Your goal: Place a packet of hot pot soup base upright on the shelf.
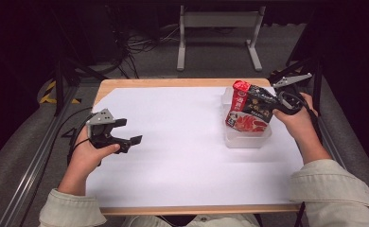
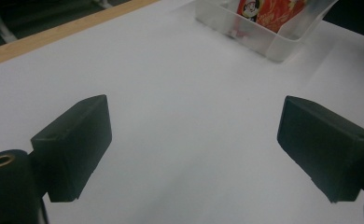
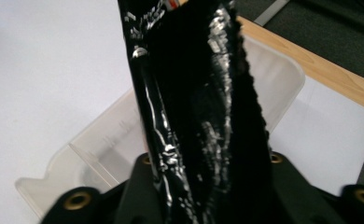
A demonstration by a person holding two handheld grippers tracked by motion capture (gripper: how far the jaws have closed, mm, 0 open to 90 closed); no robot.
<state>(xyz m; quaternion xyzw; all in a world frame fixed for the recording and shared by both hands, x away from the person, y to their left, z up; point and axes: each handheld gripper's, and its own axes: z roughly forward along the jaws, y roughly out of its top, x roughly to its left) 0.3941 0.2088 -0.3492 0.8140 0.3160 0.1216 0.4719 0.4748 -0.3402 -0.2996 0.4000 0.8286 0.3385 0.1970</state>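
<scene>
Your left hand (image 1: 90,153) rests on the white sheet (image 1: 182,156) at the near left of the table (image 1: 126,82), forearm coming up from the near edge in a pale sleeve (image 1: 71,213). It holds the left gripper (image 1: 126,132) low over the sheet, pointing right, with its two black jaws set wide apart and nothing between them; the left gripper view shows only bare white paper in the gap.

Your right hand (image 1: 298,118) reaches to the far right of the table, wrist bent inward, holding the right gripper (image 1: 276,105) beside the clear plastic container (image 1: 249,141). Its jaws are clamped on the snack bag (image 1: 249,111), pinching the bag's right edge.

The bag is glossy, mostly black with a red top corner and a red and orange picture on its lower face. In the right gripper view its black crinkled foil (image 3: 199,107) rises straight up from between the jaws, with a serrated edge on one side.

The bag is tilted, its lower left end down inside the container and its upper part above the rim. The container (image 2: 264,39) sits on the sheet at the far right, well apart from the left gripper; the bag (image 2: 269,11) shows through its wall in the left gripper view.
</scene>
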